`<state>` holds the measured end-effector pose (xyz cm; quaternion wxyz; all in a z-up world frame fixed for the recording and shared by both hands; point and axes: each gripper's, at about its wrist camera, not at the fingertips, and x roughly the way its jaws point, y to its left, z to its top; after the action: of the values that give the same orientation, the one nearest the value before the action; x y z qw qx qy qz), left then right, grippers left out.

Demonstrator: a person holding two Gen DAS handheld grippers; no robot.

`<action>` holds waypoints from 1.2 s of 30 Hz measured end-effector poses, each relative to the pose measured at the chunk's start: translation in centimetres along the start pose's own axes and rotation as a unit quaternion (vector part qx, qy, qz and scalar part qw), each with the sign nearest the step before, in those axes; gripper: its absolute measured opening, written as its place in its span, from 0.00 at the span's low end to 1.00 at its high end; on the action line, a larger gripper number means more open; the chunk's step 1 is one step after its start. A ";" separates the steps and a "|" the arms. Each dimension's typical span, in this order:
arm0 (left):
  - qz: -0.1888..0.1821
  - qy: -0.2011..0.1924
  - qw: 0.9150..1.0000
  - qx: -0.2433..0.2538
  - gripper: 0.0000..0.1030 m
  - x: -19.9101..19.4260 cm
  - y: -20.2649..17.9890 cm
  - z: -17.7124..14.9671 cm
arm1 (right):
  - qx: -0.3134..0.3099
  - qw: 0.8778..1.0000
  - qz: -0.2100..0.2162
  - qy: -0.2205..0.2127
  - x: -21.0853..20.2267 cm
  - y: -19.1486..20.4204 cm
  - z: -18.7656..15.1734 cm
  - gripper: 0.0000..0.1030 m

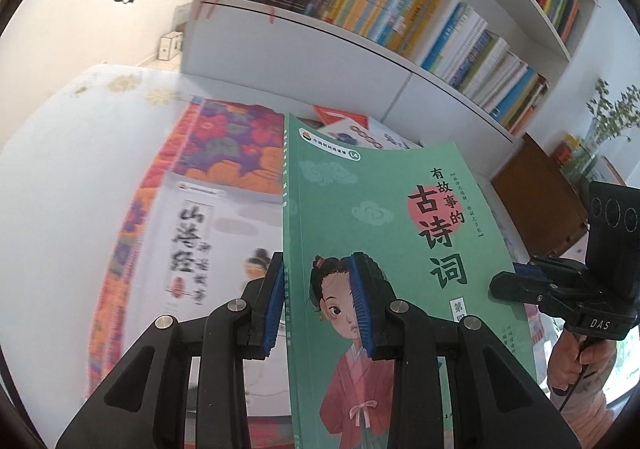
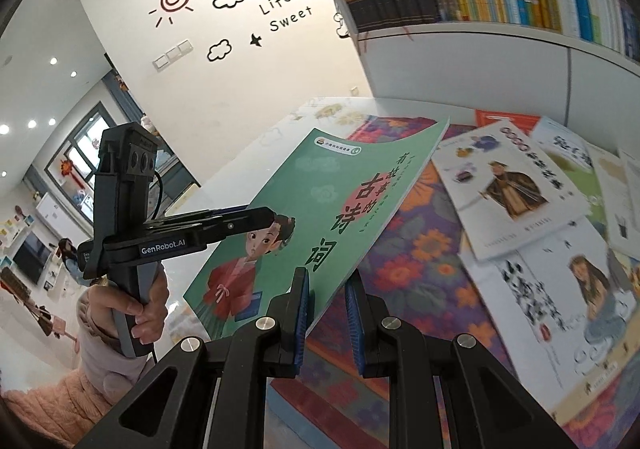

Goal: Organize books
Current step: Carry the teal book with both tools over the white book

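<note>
A green picture book [image 1: 384, 241] with a girl in red on its cover is held up off the table. My left gripper [image 1: 316, 305] is shut on its spine edge, one pad on each side; it also shows in the right wrist view [image 2: 256, 219] clamped on the book [image 2: 320, 201]. My right gripper [image 2: 326, 313] stands around the book's lower corner with a gap between its pads; it shows at the book's right edge in the left wrist view [image 1: 516, 281]. Several other books lie flat, among them a white one [image 1: 208, 241] and two more [image 2: 508, 185] [image 2: 560, 289].
The table carries a floral cloth [image 2: 420, 249] over a white top [image 1: 60, 189]. A white bookcase [image 1: 400, 61] full of upright books stands behind it. A wooden box [image 1: 536, 193] and a plant [image 1: 608, 121] are at the right.
</note>
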<state>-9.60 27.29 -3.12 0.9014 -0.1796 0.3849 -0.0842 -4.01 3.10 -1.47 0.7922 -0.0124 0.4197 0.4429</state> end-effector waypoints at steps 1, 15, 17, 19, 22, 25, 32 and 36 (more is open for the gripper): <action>0.002 0.000 1.000 -0.002 0.27 -0.1 0.3 0.0 | -0.001 1.000 0.002 0.001 0.2 -0.1 0.1 0.18; 0.020 0.030 0.998 -0.055 0.28 1.2 7.7 0.3 | -0.011 1.000 0.016 0.023 7.3 2.4 2.3 0.18; 0.027 0.030 0.998 -0.051 0.28 1.7 8.4 0.2 | -0.004 0.999 0.021 0.028 8.3 2.5 2.4 0.18; 0.038 0.033 0.998 -0.041 0.28 2.3 8.7 0.2 | 0.002 0.999 0.023 0.034 9.2 2.4 2.3 0.18; 0.040 0.045 0.998 -0.035 0.28 3.1 9.2 0.0 | 0.007 0.999 0.019 0.044 10.4 2.4 2.0 0.18; 0.039 0.049 0.997 -0.033 0.28 3.6 9.7 -0.2 | 0.008 0.998 0.016 0.053 11.2 2.3 1.5 0.18; 0.050 0.061 0.996 -0.030 0.28 4.7 10.3 -0.5 | 0.015 0.997 0.010 0.076 12.9 1.8 0.7 0.18; 0.053 0.056 0.997 -0.024 0.28 4.7 10.3 -0.5 | 0.018 0.996 0.002 0.083 13.4 1.7 0.1 0.18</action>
<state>-6.63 35.33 -10.57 0.8770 -0.1758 0.4457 -0.0365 -1.72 13.45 -9.84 0.7537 -0.0338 0.4918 0.4346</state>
